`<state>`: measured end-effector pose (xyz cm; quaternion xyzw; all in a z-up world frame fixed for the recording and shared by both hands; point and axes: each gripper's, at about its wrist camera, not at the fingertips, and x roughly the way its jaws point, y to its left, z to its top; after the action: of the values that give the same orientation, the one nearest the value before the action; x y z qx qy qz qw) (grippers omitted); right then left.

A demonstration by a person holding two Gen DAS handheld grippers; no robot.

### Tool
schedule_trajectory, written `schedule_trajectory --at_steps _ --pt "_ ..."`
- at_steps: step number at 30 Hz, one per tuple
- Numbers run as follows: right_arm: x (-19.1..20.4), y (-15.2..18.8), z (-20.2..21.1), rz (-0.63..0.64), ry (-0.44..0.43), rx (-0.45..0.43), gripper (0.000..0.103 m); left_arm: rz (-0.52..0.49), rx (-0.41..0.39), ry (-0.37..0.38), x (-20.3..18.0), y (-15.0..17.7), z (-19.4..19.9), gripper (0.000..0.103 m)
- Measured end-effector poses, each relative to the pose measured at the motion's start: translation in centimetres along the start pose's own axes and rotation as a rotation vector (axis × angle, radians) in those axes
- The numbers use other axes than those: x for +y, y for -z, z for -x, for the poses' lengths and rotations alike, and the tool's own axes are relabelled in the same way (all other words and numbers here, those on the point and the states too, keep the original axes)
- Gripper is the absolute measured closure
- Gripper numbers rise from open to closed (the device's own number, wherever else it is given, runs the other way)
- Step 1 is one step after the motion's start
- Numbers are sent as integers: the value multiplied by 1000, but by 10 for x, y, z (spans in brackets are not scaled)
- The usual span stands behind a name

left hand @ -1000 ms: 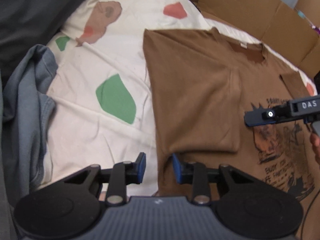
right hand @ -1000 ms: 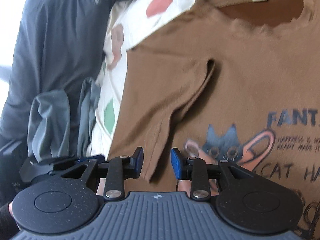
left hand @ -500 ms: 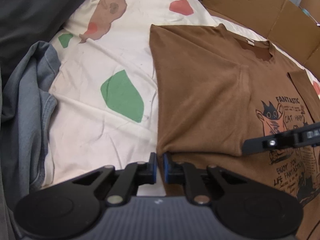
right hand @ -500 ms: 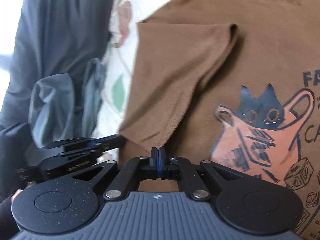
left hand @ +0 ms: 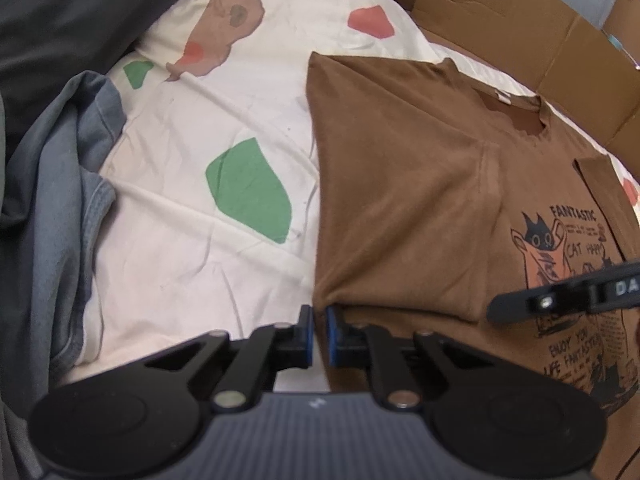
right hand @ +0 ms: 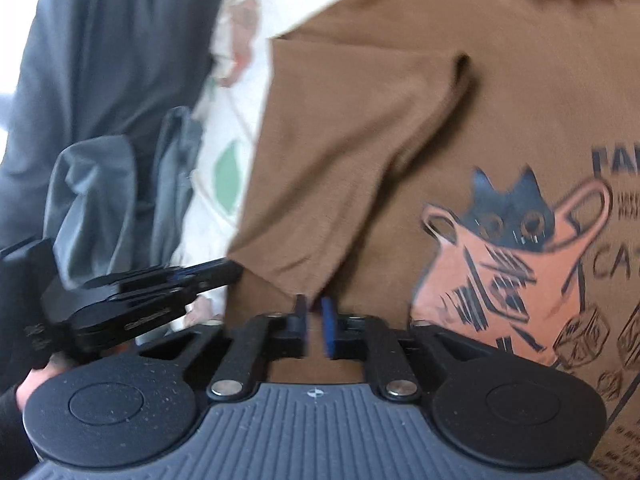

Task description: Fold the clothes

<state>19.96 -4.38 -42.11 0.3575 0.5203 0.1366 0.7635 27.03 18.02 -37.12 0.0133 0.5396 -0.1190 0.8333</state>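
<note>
1. Ahead of both pairs of fingers, the brown cotton T-shirt with a cat-in-a-jug print (left hand: pixel 420 208) lies chest-up on the cream bedsheet with green and red patches (left hand: pixel 192 208). One sleeve is already folded in over the chest on the side near the left gripper (left hand: pixel 318 332), and a narrow flap seems turned in at the far side too. I judge the fold about a third done: the body still has to be doubled over, and the other garments wait.

2. Left of the left fingers, a crumpled grey-blue garment (left hand: pixel 60 208) sits on the sheet, well apart from the shirt and out of the way. Dark grey fabric (left hand: pixel 60 12) lies beyond it.

3. Beyond the shirt's collar, a brown cardboard panel (left hand: pixel 520 32) stands along the sheet's far edge; it limits room for a long lift that way.

4. At the left fingertips, the pads are pinched on the folded corner of the shirt's side edge.

5. At the right gripper (right hand: pixel 316 322), the jaws are opening, with the tip of the folded sleeve just between them; the pads do not seem to press it.
</note>
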Motion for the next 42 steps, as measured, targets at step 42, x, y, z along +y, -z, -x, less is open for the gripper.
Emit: schedule_trajectory --at_steps 42 --pt "-18 -14 29 -59 126 -61 94 -66 -120 95 -37 -19 0 75"
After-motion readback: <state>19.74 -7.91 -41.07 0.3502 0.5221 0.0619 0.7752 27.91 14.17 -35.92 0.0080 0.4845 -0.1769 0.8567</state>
